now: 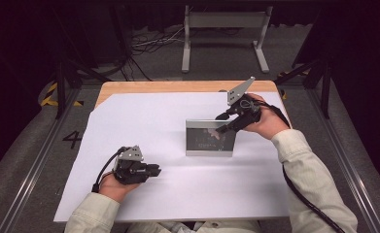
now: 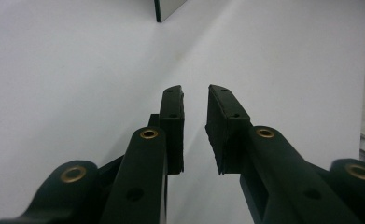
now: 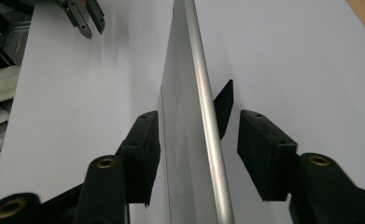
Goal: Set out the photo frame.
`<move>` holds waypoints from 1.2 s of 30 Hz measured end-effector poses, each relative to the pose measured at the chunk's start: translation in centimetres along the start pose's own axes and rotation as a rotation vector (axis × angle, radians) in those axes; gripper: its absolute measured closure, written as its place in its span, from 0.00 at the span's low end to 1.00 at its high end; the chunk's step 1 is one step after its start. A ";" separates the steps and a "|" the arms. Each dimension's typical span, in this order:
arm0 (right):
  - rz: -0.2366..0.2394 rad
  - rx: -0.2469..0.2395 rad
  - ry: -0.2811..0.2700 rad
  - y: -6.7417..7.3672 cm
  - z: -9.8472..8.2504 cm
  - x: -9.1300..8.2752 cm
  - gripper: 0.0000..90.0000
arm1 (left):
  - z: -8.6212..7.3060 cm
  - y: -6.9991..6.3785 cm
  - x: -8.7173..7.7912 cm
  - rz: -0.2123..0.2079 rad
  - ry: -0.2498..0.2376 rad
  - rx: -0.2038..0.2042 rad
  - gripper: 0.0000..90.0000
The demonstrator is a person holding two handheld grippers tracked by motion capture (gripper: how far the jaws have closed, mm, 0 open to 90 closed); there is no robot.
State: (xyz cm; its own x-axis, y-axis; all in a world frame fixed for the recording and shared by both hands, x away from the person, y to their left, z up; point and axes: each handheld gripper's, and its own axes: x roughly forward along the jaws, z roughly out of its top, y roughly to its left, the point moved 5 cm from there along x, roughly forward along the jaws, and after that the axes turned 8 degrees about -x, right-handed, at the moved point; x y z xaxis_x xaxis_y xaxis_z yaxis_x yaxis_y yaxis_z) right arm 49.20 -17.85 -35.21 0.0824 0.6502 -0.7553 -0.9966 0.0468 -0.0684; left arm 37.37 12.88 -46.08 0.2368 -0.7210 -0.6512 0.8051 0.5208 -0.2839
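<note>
The silver picture frame stands upright mid-tabletop, its top edge running lengthwise between the right gripper's released fingers; the left gripper, parted and empty, sits well apart.

Grey carpeted floor, dark surroundings, white metal stand beyond a paper-covered wooden table.

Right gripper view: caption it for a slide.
Right gripper open astride the upright silver picture frame on white paper, one pad at its face, the other clear.
</note>
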 end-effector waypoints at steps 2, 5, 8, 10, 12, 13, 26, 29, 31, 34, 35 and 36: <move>-0.014 0.016 -0.015 0.0 -0.2 -0.4 0.49 | 0.1 0.0 0.0 -0.002 -0.002 0.002 0.84; -0.042 0.024 -0.035 0.2 -0.4 -1.2 0.44 | 0.1 0.1 0.1 0.003 -0.007 -0.001 0.83; -0.067 0.037 -0.052 0.5 -0.6 -2.1 0.40 | 0.3 0.1 0.1 0.003 -0.010 -0.004 0.82; -0.084 0.040 -0.059 0.6 -0.7 -2.6 0.38 | 0.4 0.2 0.1 0.006 -0.013 0.001 0.81; -0.101 0.035 -0.065 0.8 -0.9 -3.2 0.37 | 0.5 0.3 0.1 0.005 -0.018 -0.004 0.80; -0.110 0.039 -0.071 1.0 -0.9 -3.6 0.37 | 0.6 0.3 0.1 0.007 -0.019 -0.002 0.79; -0.198 0.100 -0.133 2.7 -2.0 -6.8 0.30 | 1.0 1.0 -0.6 0.013 -0.061 -0.017 0.76; -0.203 0.111 -0.133 3.0 -2.3 -7.4 0.28 | 1.0 1.1 -0.8 0.017 -0.062 -0.017 0.76; -0.210 0.118 -0.130 3.1 -2.5 -7.8 0.27 | 1.1 1.2 -0.8 0.020 -0.066 -0.015 0.76; -0.219 0.133 -0.128 3.2 -3.0 -8.3 0.23 | 1.1 1.2 -0.8 0.019 -0.072 -0.018 0.76; -0.223 0.140 -0.124 3.2 -3.2 -8.5 0.22 | 1.1 1.2 -0.8 0.020 -0.072 -0.019 0.76; -0.224 0.155 -0.123 3.3 -3.3 -8.6 0.21 | 1.1 1.3 -0.8 0.021 -0.071 -0.017 0.76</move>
State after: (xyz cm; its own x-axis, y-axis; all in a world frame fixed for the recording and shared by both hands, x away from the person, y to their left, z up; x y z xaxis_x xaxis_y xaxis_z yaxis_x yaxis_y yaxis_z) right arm 45.26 -25.82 -31.11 0.3079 0.6972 -0.6474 -0.9441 0.3083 -0.1170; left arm 38.82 13.59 -45.13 0.2918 -0.7404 -0.6056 0.7905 0.5431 -0.2832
